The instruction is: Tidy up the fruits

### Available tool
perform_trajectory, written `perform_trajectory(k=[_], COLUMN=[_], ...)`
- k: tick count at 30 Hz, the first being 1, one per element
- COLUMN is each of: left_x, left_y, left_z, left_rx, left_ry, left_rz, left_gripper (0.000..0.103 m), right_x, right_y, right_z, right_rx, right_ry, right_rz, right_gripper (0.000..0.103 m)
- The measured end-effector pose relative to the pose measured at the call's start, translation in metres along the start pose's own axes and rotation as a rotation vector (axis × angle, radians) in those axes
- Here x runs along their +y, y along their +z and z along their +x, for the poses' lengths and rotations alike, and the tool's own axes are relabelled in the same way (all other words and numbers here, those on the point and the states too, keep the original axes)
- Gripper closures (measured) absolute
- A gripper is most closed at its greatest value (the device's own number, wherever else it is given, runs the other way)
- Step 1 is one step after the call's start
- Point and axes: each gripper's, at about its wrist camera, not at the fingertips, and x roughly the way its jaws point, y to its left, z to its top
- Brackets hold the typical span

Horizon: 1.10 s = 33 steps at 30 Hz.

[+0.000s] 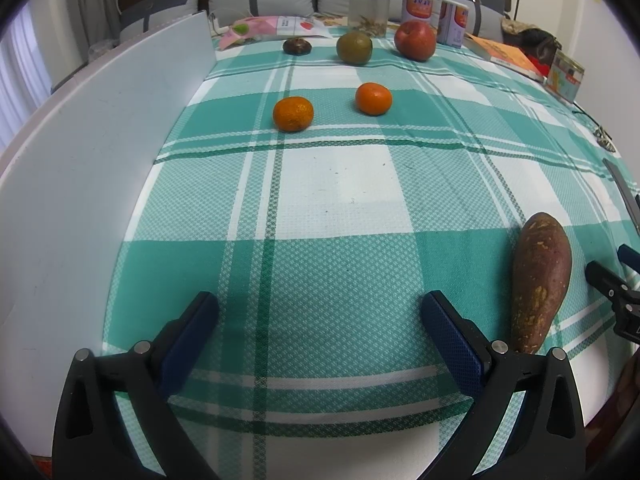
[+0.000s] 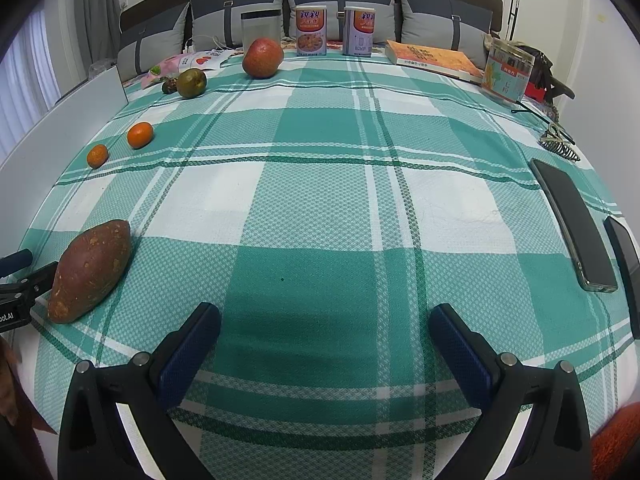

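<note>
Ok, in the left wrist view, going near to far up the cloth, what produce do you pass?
Sweet potato → left orange → right orange → then the back row, about level with each other: dark small fruit, green fruit, red apple.

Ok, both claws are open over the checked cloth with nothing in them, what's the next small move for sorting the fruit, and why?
Probably swing the left claw a little to its right and lower it over the sweet potato. It lies closest, just beside that claw's right finger, while the two tangerines, the green fruit and the apple sit farther up the cloth.
</note>
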Motion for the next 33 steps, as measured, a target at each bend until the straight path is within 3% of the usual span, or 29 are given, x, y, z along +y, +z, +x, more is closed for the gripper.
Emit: perform_trajectory(k=[6,9,13,14,16,19,22,23,25,26,29,33], left_x=[0.0,0.005,0.026,0.032,0.039,0.046,0.053,0.055,0.056,0.056,0.055,0.054], left_y=[0.001,0.004,0.004,0.005,0.008,0.011,0.012,0.013,0.013,0.013,0.014,0.021], left_z=[0.0,-0.001,-0.006,-0.008,-0.012,-0.021,-0.026,-0.026,-0.026,-0.025,-0.02,-0.014], left_rx=[0.005,0.034,0.023,0.02,-0.003,-0.054,-0.078,-0.079,-0.076,-0.074,-0.058,-0.033], left_ry=[-0.003,-0.031,-0.067,-0.087,-0.1,-0.085,-0.08,-0.079,-0.082,-0.079,-0.086,-0.14], left_rz=[0.002,-0.006,-0.108,-0.135,-0.168,-0.19,-0.216,-0.216,-0.21,-0.208,-0.198,-0.203], left_gripper=[0.001,0.001,0.002,0.003,0.003,0.003,0.003,0.003,0.003,0.003,0.003,0.003], right_x=[0.0,0.0,0.018,0.03,0.052,0.084,0.107,0.114,0.12,0.119,0.109,0.081], right_y=[0.0,0.006,0.014,0.018,0.022,0.028,0.034,0.038,0.045,0.047,0.05,0.063], right_z=[0.0,-0.003,-0.035,-0.039,-0.034,-0.016,-0.002,0.0,0.004,0.005,0.007,0.007], right_rx=[0.002,0.055,-0.016,-0.009,0.043,0.123,0.172,0.168,0.177,0.186,0.218,0.159], right_ry=[0.0,-0.001,0.199,0.287,0.372,0.44,0.436,0.399,0.335,0.314,0.34,0.289], right_rz=[-0.001,0.0,-0.003,-0.001,-0.008,-0.019,-0.025,-0.03,-0.037,-0.038,-0.046,-0.067], right_gripper=[0.0,0.002,0.007,0.007,0.008,0.022,0.027,0.028,0.045,0.06,0.061,0.061])
